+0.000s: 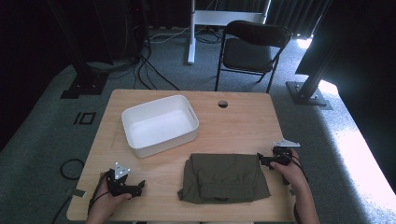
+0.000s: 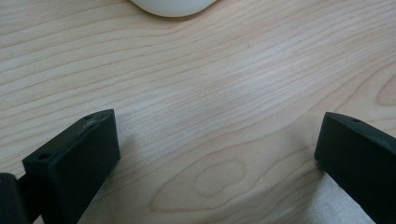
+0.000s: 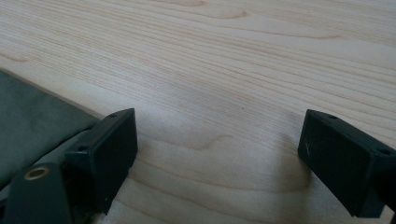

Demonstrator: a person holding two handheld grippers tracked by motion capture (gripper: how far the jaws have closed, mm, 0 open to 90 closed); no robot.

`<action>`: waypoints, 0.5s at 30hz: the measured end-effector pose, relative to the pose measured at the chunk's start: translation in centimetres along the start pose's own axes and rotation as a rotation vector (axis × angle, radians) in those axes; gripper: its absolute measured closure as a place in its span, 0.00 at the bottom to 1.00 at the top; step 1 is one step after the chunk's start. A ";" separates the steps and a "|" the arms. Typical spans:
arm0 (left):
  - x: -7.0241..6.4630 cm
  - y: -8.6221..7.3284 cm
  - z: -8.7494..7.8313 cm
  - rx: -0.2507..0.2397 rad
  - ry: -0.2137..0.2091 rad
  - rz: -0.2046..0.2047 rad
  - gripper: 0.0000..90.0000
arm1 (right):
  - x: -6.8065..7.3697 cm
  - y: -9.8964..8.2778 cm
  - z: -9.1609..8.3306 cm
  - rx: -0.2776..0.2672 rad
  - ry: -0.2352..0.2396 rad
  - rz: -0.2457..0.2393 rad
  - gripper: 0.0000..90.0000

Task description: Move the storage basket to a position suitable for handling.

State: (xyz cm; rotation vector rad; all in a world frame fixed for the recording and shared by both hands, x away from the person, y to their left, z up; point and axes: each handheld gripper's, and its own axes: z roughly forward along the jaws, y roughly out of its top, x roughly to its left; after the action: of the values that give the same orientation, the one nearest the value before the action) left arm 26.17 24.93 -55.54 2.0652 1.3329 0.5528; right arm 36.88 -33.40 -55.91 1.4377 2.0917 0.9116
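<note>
Behind the left tongs (image 2: pixel 217 163), white bin (image 2: pixel 172 6) cut off.

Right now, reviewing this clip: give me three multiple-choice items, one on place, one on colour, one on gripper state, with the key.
1. Where does the folded garment lie relative to the white bin?
A. inside it
B. on the table, nearer the person than the bin
C. on the chair

2. What colour is the garment?
A. olive green
B. red
C. white

3. How do the jaws of the right gripper stand?
A. shut on the garment
B. shut on the bin's rim
C. open, with bare table between them

Key: 1 B, the high view shows it flat on the wood in front of the bin; 2 A, the cloth is dull green; 3 C, the right gripper view shows the jaws wide apart over wood.
</note>
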 end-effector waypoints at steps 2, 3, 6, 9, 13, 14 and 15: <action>0.1 0.0 0.0 -0.001 0.000 -0.003 0.01 | -0.1 0.1 0.1 -0.001 0.006 -0.005 0.13; 0.2 0.0 0.0 0.001 0.002 0.000 0.01 | -0.2 0.1 0.1 0.000 0.009 -0.008 0.13; 0.4 -0.1 -0.1 -0.002 0.007 -0.009 0.01 | -0.5 0.4 0.3 0.002 0.007 -0.007 0.13; 0.7 -0.1 -0.2 0.000 0.004 -0.020 0.01 | -0.6 0.7 0.6 0.007 -0.002 0.001 0.13; 1.0 0.0 -0.3 0.001 0.007 -0.028 0.01 | -0.7 1.1 0.9 0.008 -0.007 0.008 0.13; 1.1 0.1 -0.4 0.000 0.005 -0.033 0.01 | -0.7 1.2 1.0 0.008 -0.006 0.014 0.13; 1.1 0.1 -0.4 0.000 0.005 -0.033 0.01 | -0.7 1.2 1.0 0.008 -0.006 0.014 0.13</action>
State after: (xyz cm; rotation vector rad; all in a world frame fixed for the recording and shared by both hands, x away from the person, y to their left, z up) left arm 26.46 26.01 -55.20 2.0392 1.3668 0.5443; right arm 38.55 -33.48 -55.74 1.4589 2.0854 0.9044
